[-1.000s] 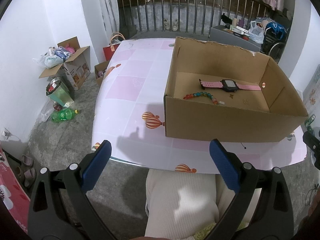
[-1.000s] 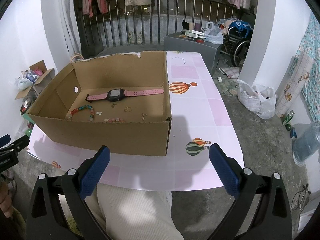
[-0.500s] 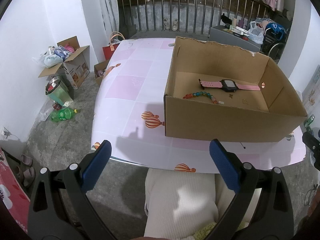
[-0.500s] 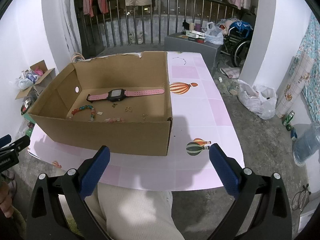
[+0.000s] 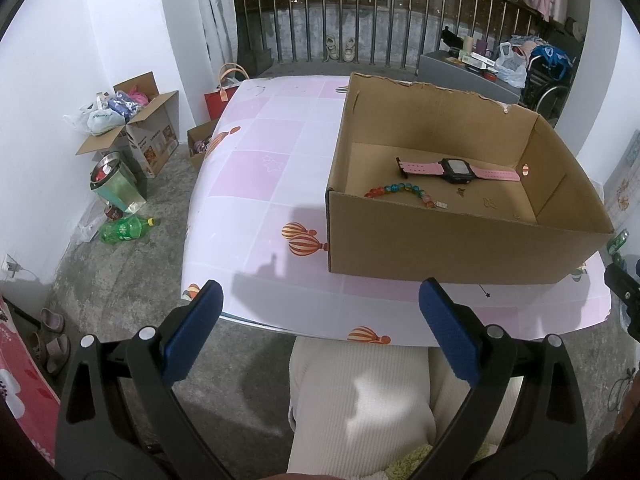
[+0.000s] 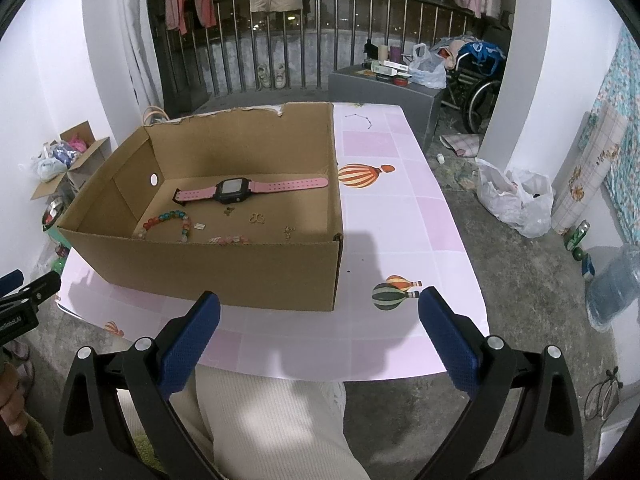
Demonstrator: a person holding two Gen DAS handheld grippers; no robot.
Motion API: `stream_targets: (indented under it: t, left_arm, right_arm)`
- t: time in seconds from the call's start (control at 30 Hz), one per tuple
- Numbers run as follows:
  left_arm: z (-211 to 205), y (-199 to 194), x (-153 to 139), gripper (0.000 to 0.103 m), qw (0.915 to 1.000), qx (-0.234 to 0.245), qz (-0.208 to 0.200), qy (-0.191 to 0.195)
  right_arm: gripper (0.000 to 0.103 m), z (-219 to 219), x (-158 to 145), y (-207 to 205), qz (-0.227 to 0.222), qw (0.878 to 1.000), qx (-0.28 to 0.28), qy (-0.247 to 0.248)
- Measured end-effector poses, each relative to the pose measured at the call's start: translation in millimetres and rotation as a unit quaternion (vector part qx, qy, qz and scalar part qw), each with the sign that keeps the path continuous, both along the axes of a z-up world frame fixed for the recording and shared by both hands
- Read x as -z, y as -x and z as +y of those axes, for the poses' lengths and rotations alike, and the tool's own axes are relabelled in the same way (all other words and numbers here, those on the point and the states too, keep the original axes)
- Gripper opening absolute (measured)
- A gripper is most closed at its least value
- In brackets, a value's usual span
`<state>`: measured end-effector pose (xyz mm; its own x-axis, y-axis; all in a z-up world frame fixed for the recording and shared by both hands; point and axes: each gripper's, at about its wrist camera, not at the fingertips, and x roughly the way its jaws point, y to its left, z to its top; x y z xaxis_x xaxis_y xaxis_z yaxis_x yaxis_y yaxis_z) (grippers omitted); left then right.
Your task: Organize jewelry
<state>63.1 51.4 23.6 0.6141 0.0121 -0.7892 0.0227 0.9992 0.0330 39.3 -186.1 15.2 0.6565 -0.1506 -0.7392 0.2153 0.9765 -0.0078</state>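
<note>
Inside the cardboard box (image 6: 248,268) on the desk (image 6: 384,216) lie a pink-strapped watch (image 6: 234,191), a coloured bead bracelet (image 6: 176,222), a pale bead strand (image 6: 228,239) and small earrings (image 6: 257,218). Nothing seems left outside, so the sorting looks finished or paused. Left claw (image 5: 320,332) and right claw (image 6: 320,334) hang spread wide and empty before the desk edge; any next pick means reaching over the box wall.

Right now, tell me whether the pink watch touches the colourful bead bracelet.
Apart. The right wrist view shows bare box floor between the pink watch and the bead bracelet.
</note>
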Motion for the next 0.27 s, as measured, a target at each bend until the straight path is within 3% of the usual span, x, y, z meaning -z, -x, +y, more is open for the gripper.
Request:
stream_targets:
  t: [0.27]
  left_arm:
    - [0.7,-0.4,0.0,0.095,1.0,0.0,0.0,0.001]
  right_arm:
    - [0.097,-0.3,0.0,-0.1,0.0,1.0,0.0,0.0]
